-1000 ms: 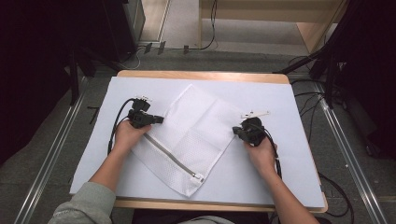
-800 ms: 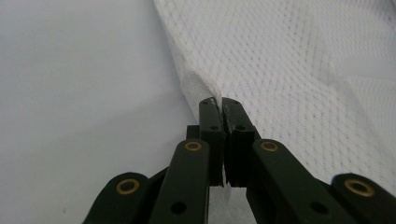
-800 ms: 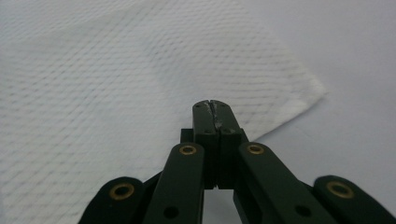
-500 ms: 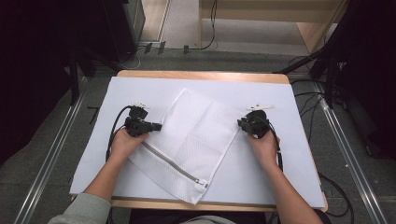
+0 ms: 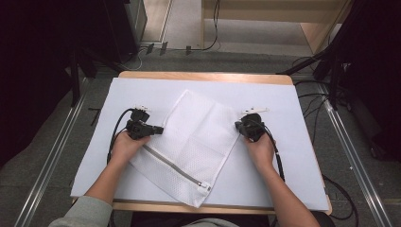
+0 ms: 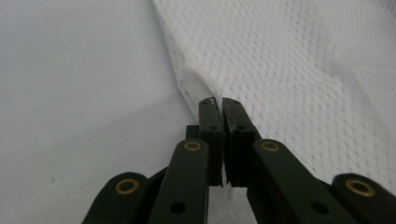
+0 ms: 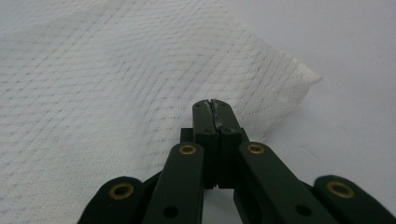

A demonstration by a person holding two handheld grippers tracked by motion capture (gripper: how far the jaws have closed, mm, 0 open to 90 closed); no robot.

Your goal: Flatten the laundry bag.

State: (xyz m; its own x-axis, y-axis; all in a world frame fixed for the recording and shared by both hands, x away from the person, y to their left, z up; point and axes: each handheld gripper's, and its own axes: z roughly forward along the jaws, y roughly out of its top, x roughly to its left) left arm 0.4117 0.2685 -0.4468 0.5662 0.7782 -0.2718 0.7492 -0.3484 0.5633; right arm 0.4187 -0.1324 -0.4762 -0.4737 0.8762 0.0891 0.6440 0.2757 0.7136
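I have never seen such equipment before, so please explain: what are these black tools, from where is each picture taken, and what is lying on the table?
A person sits at a table with a white cover and holds a black two-jaw gripper in each hand. The high view looks down from above: the left gripper and the right gripper sit at opposite edges of a white mesh laundry bag, which lies flat with a grey zipper along its near end. The other two pictures come from small cameras riding on the grippers, looking along their jaws. In the left gripper view the jaws are closed on the bag's edge; in the right gripper view the jaws have just closed, pinching the opposite edge near a corner.
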